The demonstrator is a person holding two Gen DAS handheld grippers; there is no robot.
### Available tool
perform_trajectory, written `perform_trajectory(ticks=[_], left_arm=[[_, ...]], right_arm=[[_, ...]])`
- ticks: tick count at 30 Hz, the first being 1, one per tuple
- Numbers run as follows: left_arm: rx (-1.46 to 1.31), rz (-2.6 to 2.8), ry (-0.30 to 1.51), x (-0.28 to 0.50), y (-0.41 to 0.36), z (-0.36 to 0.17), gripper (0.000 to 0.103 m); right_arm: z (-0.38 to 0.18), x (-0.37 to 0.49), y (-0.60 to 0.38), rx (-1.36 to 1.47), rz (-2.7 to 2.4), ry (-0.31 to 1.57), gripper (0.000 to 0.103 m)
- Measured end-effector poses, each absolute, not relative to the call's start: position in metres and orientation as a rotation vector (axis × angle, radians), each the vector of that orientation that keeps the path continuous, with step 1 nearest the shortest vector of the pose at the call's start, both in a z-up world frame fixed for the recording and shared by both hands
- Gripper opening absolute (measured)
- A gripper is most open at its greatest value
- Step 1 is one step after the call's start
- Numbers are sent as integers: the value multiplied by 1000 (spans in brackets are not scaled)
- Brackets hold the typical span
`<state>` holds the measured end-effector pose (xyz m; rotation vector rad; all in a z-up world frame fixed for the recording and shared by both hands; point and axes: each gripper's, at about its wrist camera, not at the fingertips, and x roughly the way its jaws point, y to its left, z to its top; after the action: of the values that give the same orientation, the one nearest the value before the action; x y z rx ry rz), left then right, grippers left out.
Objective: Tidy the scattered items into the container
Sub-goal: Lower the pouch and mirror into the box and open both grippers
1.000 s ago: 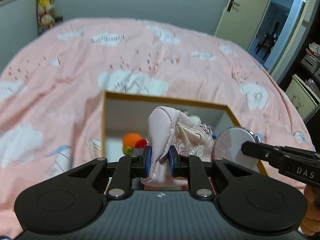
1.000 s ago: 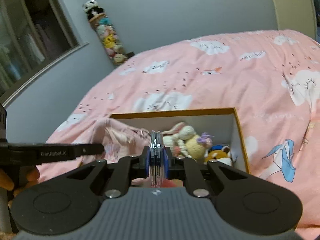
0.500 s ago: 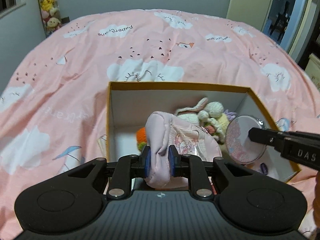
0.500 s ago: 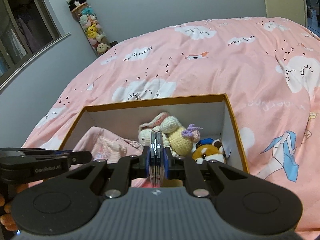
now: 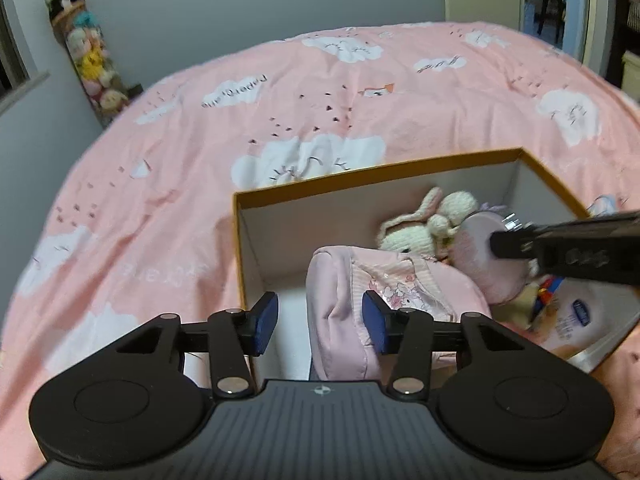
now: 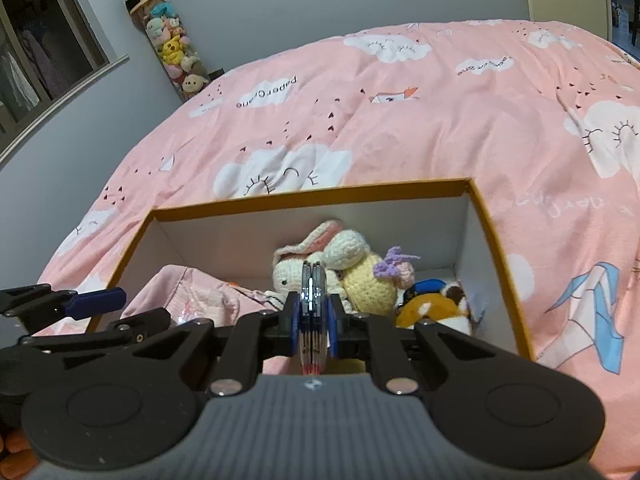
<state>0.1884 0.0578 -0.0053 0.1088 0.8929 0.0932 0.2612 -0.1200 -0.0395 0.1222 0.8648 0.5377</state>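
An orange-rimmed cardboard box [image 5: 360, 176] with white inner walls sits on the bed. A pink pouch [image 5: 400, 280] lies inside it at the near left. My left gripper [image 5: 319, 312] straddles the pouch and its jaws are opening. The left pad [image 5: 266, 322] stands clear of the fabric; the right pad brushes it. My right gripper [image 6: 313, 304] is shut on a round pink compact mirror [image 6: 311, 284], held edge-on over the box [image 6: 312, 196]. In the left wrist view the mirror [image 5: 480, 256] hangs just above the toys, beside the pouch.
In the box lie a white crochet bunny [image 6: 292, 268], a yellow crochet toy [image 6: 364, 284], an orange plush [image 6: 432, 308] and a white bottle [image 5: 580, 312]. A pink cloud-print bedspread [image 6: 400, 120] surrounds it. A column of plush toys [image 6: 172, 40] stands at the far wall.
The left jaws have parted and let the pink pouch go; it now rests in the box. The right gripper has sunk lower toward the box with the mirror.
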Motion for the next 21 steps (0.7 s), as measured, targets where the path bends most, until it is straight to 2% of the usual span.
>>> perform_trajectory(ticks=[4,6,7,11,16,21], left_arm=[[24,68,882,185,68,-2,54],[2,40,876,182,69,1,48],[-5,28,875,181,69,2,41],[-6,18,875,180,68,4,31],[-14,7,880,181,70,3,26],[58,-37,898,179,60,-1,26]], right_arm=[[-45,265,-110,103,535,882,15],[-48,267,-108,114,534,897,15],[-50,269,-107,124,534,905,15],[-53,274,-103,141,526,922,15],[-58,282,-98,156,502,947,15],[-60,284,-98,150,487,976,15]])
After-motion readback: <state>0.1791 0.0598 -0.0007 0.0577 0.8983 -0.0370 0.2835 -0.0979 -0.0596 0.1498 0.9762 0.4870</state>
